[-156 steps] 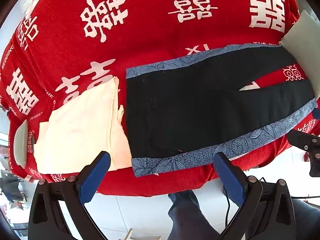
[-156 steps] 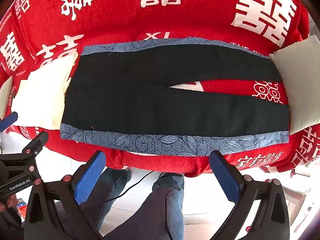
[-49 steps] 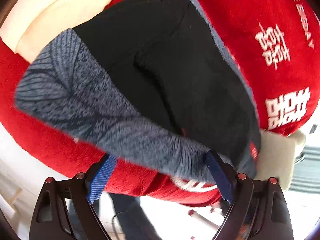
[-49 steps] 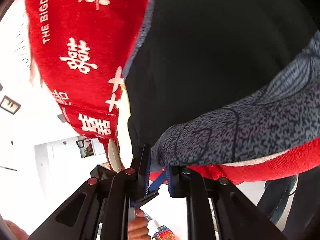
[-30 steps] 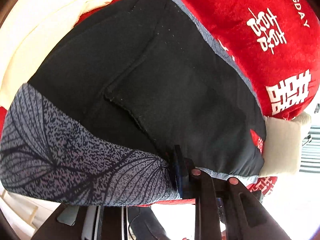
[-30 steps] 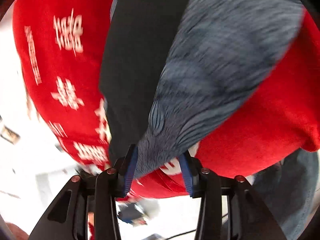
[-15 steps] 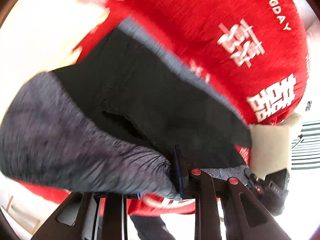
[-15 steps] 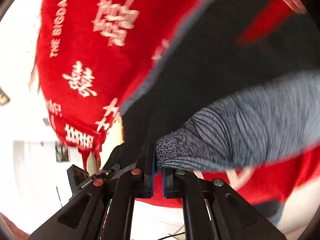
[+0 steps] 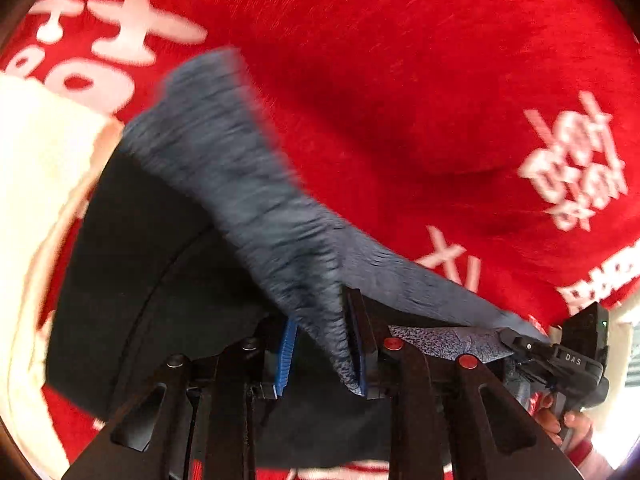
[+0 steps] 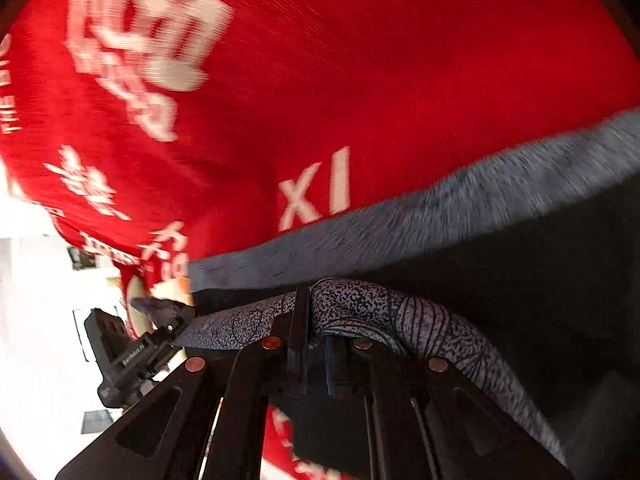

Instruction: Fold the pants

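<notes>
Black cloth pants (image 9: 152,280) look soft & matt, w/ a blue-grey patterned cloth band (image 9: 256,184) that has a speckled, knit-like look. Red blanket (image 9: 400,100) w/ white printed signs looks fuzzy & ribbed, not shiny. Cream folded cloth (image 9: 36,184) at the side looks soft & plain. Left gripper (image 9: 324,352): black hard plastic, a bit shiny, w/ ridged blue pads (image 9: 285,356) & small red round caps. Right gripper (image 10: 316,344): same black plastic w/ coppery round caps, pinched on the patterned band.
</notes>
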### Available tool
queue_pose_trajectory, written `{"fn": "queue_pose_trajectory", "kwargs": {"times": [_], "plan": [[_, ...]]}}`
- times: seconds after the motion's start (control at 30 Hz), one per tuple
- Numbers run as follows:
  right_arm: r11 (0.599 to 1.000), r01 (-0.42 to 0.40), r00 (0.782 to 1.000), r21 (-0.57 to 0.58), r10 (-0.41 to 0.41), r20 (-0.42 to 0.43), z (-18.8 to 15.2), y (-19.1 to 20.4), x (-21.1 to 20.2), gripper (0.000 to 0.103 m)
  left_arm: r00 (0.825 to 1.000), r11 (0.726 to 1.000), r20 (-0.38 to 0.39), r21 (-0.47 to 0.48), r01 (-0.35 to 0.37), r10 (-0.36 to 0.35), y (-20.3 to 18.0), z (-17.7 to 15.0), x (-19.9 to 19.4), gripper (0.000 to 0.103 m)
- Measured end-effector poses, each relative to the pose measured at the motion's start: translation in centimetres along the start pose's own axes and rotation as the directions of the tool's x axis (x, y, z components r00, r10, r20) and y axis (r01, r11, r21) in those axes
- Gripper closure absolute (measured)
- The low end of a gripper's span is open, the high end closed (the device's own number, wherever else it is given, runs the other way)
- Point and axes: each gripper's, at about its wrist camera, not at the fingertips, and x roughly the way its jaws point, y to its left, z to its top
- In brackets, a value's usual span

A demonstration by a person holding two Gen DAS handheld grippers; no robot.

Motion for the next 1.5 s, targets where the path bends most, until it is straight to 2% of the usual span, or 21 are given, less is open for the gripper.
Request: {"fn": "queue_pose_trajectory", "kwargs": {"times": [0.1, 0.13, 0.17, 0.2, 0.23, 0.27, 0.4, 0.47, 0.53, 0.57, 0.6, 0.63, 0.67, 0.73, 0.8, 0.9, 1.03, 1.17, 1.23, 1.33, 1.5], "plan": [[1.0, -0.021, 0.999, 0.01, 0.021, -0.04, 0.7, -0.4, 0.4, 0.093, 1.0, 1.0, -0.007, -0.002, -0.015, 0.015, -0.2, 0.1, -0.9, 0.076], [1.0, -0.031, 0.998, 0.001, 0.031, -0.051, 0.9, 0.0, 0.1, 0.086, 1.0, 1.0, -0.003, 0.011, -0.023, 0.023, -0.5, 0.0, -1.7, 0.075], [0.999, -0.034, 0.998, -0.015, 0.033, -0.05, 1.2, 0.4, -0.2, 0.071, 0.999, 0.999, 0.014, 0.022, -0.048, 0.048, -0.7, -0.2, -2.6, 0.07], [0.999, -0.035, 0.999, -0.037, 0.034, -0.042, 1.4, 1.1, -0.8, 0.059, 0.995, 0.995, 0.04, 0.032, -0.092, 0.09, -0.9, -0.3, -3.6, 0.046], [0.997, -0.049, 0.999, -0.061, 0.048, -0.027, 1.3, 1.9, -1.7, 0.038, 0.988, 0.99, 0.081, 0.037, -0.138, 0.135, -1.1, -0.6, -5.0, 0.033], [0.996, -0.047, 0.999, -0.08, 0.047, -0.007, 1.1, 2.5, -2.6, 0.034, 0.98, 0.985, 0.122, 0.047, -0.164, 0.158, -1.3, -0.7, -6.4, 0.033], [0.983, 0.013, 1.0, -0.185, -0.011, 0.011, -0.8, 4.8, -4.1, 0.036, 0.97, 0.97, 0.113, 0.097, -0.225, 0.214, -1.7, -1.2, -6.7, 0.033], [0.975, 0.067, 0.997, -0.213, -0.071, -0.009, -1.9, 4.7, -3.4, 0.053, 0.969, 0.961, 0.07, 0.133, -0.243, 0.235, -2.6, -2.1, -4.5, 0.033], [0.966, 0.132, 0.988, -0.222, -0.146, -0.049, -2.5, 3.5, -1.4, 0.053, 0.967, 0.948, 0.042, 0.189, -0.255, 0.252, -3.8, -3.5, -1.5, 0.029], [0.959, 0.171, 0.98, -0.227, -0.19, -0.064, -2.6, 2.5, -0.3, 0.053, 0.958, 0.934, 0.034, 0.214, -0.285, 0.284, -4.3, -4.2, -0.1, 0.029], [0.951, 0.192, 0.975, -0.241, -0.213, -0.062, -2.5, 1.9, 0.3, 0.056, 0.938, 0.91, 0.023, 0.238, -0.341, 0.345, -4.8, -5.0, 1.7, 0.029], [0.956, 0.178, 0.981, -0.234, -0.192, -0.036, -2.4, 1.4, 0.2, 0.064, 0.921, 0.886, 0.038, 0.261, -0.384, 0.388, -5.2, -5.4, 2.6, 0.028], [0.963, 0.161, 0.985, -0.218, -0.171, -0.029, -2.2, 1.2, -0.4, 0.064, 0.899, 0.848, 0.081, 0.305, -0.433, 0.43, -6.0, -6.0, 3.1, 0.025], [0.974, 0.126, 0.992, -0.189, -0.128, 0.002, -2.4, 1.1, -2.1, 0.06, 0.89, 0.817, 0.082, 0.367, -0.445, 0.448, -7.3, -6.8, 3.5, 0.022], [0.983, 0.058, 0.998, -0.177, -0.052, 0.042, -3.4, 0.6, -4.5, 0.053, 0.899, 0.818, 0.075, 0.389, -0.425, 0.431, -8.5, -7.5, 2.7, 0.022], [0.987, 0.053, 0.993, -0.152, -0.037, 0.11, -5.7, -0.7, -7.8, 0.043, 0.924, 0.83, 0.07, 0.42, -0.368, 0.375, -11.0, -9.1, 0.7, 0.022], [0.996, 0.083, 0.985, -0.034, -0.077, 0.154, -10.3, -4.9, -12.9, 0.043, 0.965, 0.837, 0.021, 0.493, -0.239, 0.263, -15.5, -13.0, -0.2, 0.022], [0.983, 0.159, 0.966, 0.089, -0.174, 0.193, -16.4, -9.7, -16.6, 0.043, 0.983, 0.82, -0.098, 0.568, -0.072, 0.154, -19.8, -17.8, 1.0, 0.022], [0.968, 0.188, 0.952, 0.169, -0.221, 0.21, -20.2, -11.9, -18.7, 0.043, 0.981, 0.81, -0.169, 0.586, 0.021, 0.096, -21.7, -20.3, 1.9, 0.022], [0.94, 0.203, 0.927, 0.273, -0.274, 0.256, -25.4, -14.9, -21.3, 0.043, 0.964, 0.786, -0.265, 0.602, 0.142, 0.029, -25.0, -24.1, 4.2, 0.022], [0.905, 0.233, 0.898, 0.356, -0.341, 0.279, -30.5, -18.8, -22.6, 0.043, 0.94, 0.793, -0.341, 0.574, 0.207, 0.002, -26.3, -27.3, 5.3, 0.022]]}}
